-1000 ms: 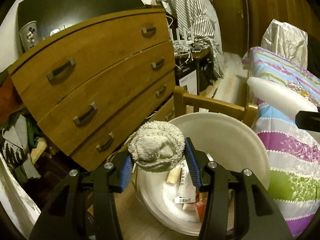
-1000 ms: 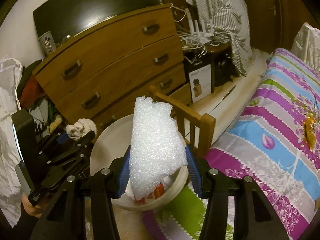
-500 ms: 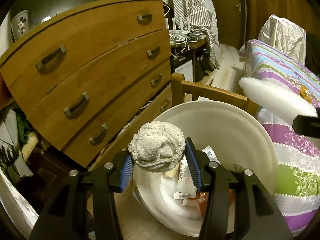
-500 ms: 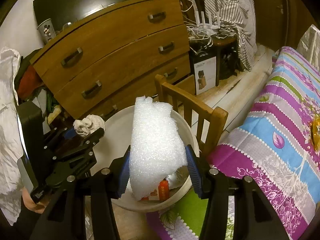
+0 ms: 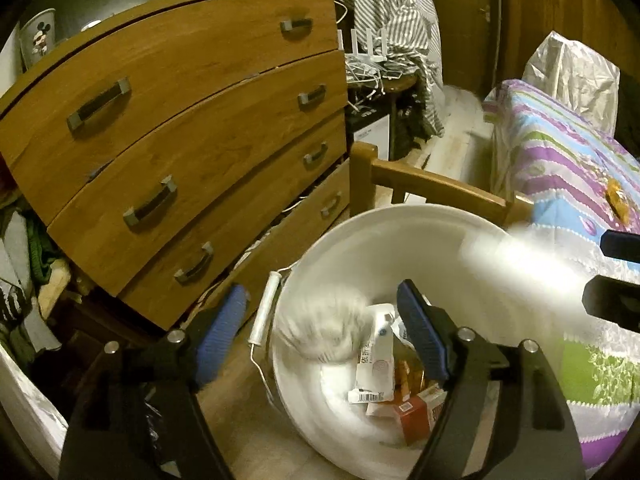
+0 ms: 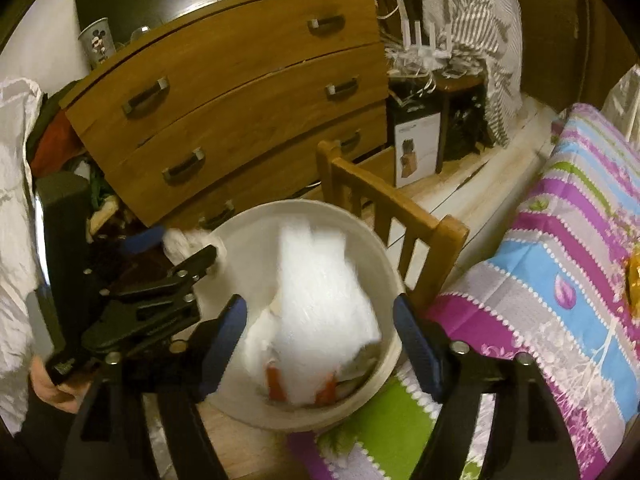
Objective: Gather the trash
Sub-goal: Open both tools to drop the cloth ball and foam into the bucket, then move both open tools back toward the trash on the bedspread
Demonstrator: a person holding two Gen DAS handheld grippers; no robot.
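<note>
Both grippers wide open over the round white plastic bucket (image 5: pixel 400 224)

Left gripper (image 5: pixel 322 328) and right gripper (image 6: pixel 318 344) grip nothing; blurred grey cloth wad (image 5: pixel 324 330) and white foam sheet (image 6: pixel 320 312) sit between their fingers.

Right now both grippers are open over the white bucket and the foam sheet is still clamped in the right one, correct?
Not quite. The right gripper is open, and the foam sheet, blurred, sits between its fingers untouched, over the white bucket. The right wrist view shows it. The left gripper is open over the bucket too.
</note>
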